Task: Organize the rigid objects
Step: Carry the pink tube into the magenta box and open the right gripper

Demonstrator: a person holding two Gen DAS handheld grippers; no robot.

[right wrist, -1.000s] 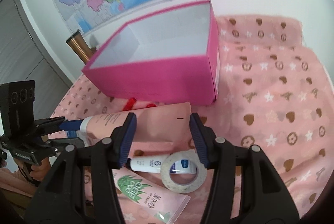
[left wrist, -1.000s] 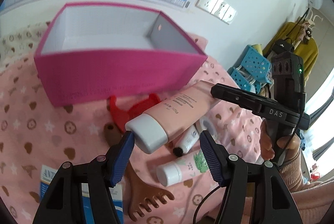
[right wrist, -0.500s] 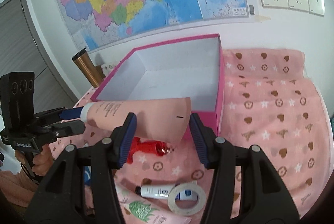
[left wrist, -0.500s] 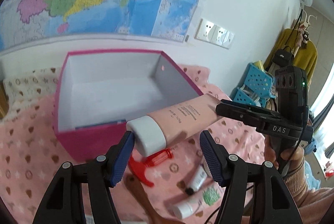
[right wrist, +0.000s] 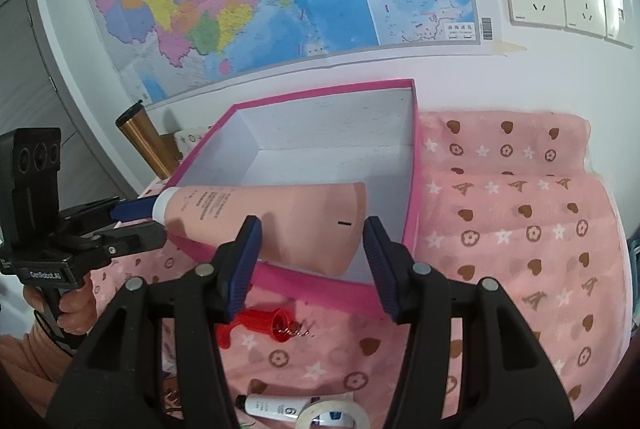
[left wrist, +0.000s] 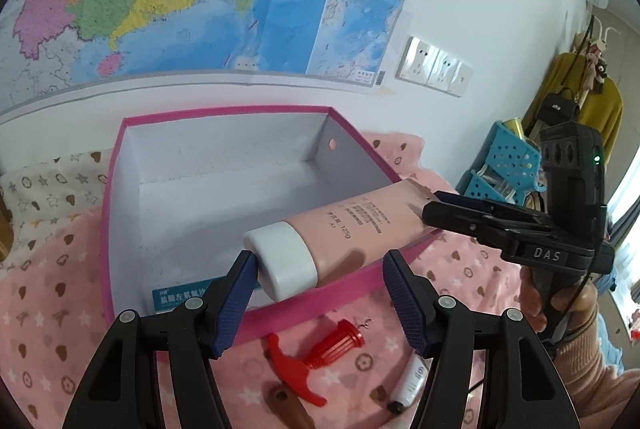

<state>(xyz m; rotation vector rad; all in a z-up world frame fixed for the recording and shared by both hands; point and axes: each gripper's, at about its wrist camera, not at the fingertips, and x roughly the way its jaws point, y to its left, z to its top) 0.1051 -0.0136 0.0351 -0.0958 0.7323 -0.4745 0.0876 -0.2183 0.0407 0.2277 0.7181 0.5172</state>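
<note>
The pink tube (left wrist: 352, 233) hangs over the box's (left wrist: 120, 197) near wall, the left gripper (left wrist: 318, 299) half-open around its white cap with only one pad plainly touching, the right gripper (right wrist: 312, 261) clamping its crimped end, so a loosened grip could drop it outside onto the corkscrew (left wrist: 316, 353).

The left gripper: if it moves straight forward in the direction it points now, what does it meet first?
Probably the white cap of the pink tube, already between the left gripper's pads. Beyond lies the pink box's floor, though depth is unclear.
</note>
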